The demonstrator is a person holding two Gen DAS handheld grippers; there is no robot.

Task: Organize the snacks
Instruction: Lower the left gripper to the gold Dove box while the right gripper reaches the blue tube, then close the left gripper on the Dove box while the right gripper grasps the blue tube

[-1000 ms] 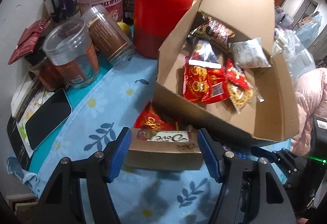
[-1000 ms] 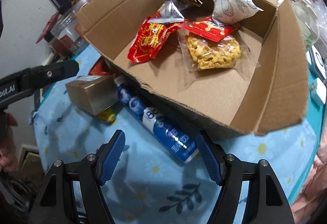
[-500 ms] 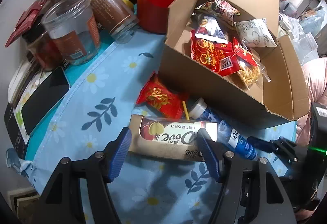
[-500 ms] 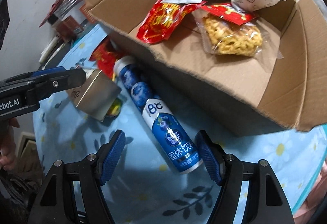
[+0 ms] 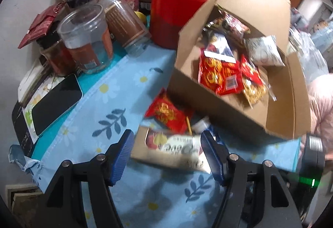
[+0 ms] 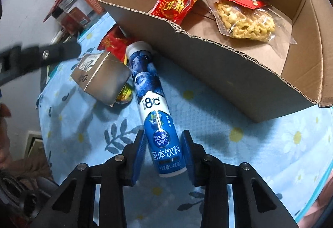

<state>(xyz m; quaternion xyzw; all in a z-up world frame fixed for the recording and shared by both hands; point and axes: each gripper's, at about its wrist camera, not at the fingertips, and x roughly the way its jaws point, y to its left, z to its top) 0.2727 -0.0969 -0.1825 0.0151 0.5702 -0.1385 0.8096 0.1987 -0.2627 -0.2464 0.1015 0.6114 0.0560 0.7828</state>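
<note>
Two grippers working: my right gripper (image 6: 163,154) is closing around the blue tube (image 6: 153,107), lying on the floral cloth (image 6: 239,155) just beside the cardboard box (image 6: 229,74). My left gripper (image 5: 166,154) is straddling the Dove box (image 5: 169,150), pads apart, not gripping.

Blue tube (image 6: 155,111) — flat, beside box (image 6: 229,74)
</note>
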